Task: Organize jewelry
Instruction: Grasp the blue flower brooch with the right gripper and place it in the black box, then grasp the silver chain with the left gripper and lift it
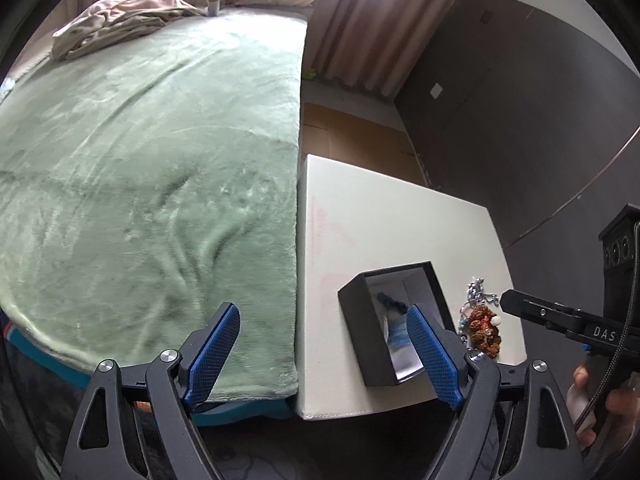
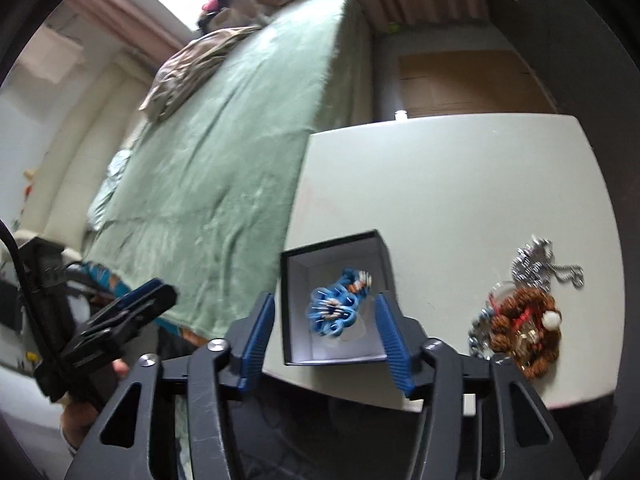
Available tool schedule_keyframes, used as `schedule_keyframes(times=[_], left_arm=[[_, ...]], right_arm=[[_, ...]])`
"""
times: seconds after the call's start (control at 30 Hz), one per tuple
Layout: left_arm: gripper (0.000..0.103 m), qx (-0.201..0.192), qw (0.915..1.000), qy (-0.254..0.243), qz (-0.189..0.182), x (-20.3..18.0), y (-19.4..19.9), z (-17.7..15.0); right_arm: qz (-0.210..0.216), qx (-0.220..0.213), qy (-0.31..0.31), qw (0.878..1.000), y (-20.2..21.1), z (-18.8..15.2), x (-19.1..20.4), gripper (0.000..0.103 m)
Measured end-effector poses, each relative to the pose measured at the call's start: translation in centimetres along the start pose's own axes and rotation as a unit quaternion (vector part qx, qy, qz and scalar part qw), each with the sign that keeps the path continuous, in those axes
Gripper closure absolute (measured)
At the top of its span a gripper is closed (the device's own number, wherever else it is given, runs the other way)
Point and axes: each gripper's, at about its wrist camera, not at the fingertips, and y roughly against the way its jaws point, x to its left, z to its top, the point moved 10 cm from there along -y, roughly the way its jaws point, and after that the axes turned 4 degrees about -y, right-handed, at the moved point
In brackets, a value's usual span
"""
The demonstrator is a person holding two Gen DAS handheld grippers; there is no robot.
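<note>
A small black box (image 1: 354,322) with a white inside stands open on the white table (image 1: 380,220). Blue beaded jewelry (image 2: 336,312) lies inside the box (image 2: 332,246). To its right on the table (image 2: 440,180) lie a brown bead bracelet (image 2: 524,324) and a silver chain (image 2: 536,264); the left wrist view shows the bracelet (image 1: 484,324) and chain (image 1: 478,290) too. My left gripper (image 1: 322,309) is open and empty above the bed's edge, left of the box. My right gripper (image 2: 324,299) hovers over the box, open, nothing pressed between its pads.
A bed with a green blanket (image 1: 140,160) runs along the table's left side, with a crumpled beige cloth (image 1: 116,28) at its far end. A dark cabinet (image 1: 500,120) stands to the right. Wooden floor (image 1: 352,140) shows beyond the table.
</note>
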Motion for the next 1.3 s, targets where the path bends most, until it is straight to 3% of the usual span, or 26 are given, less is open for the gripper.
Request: schedule_keyframes(times=[0.17, 0.53, 0.8, 0.93, 1.1, 1.3], left_arm=[[0.017, 0.005, 0.9994, -0.024, -0.026, -2.5, -0.4, 0.1], [0.017, 0.032, 0.9907, -0.105, -0.081, -13.5, -3.7, -0.4], [0.021, 0.056, 0.9851, -0.134, -0.092, -18.7, -6.7, 0.0], [0.032, 0.080, 0.9811, -0.152, -0.088, -20.8, -9.1, 0.2], [0.034, 0.105, 0.9752, -0.176, -0.084, -23.3, -12.2, 0.0], [0.045, 0.141, 0.9686, -0.193, -0.071, -24.8, -16.1, -0.6]], right_arm=[[-0.028, -0.025, -0.010, 0.999, 2.9, -1.1, -2.3, 0.036], [-0.090, -0.076, -0.113, 0.987, 10.3, -3.1, -14.1, 0.034], [-0.091, -0.077, -0.156, 0.980, 10.5, -3.5, -19.1, 0.034], [-0.091, -0.076, -0.174, 0.978, 10.1, -3.7, -21.3, 0.034], [-0.089, -0.074, -0.195, 0.974, 9.7, -3.6, -23.7, 0.034], [-0.088, -0.070, -0.206, 0.972, 8.7, -3.3, -25.5, 0.034]])
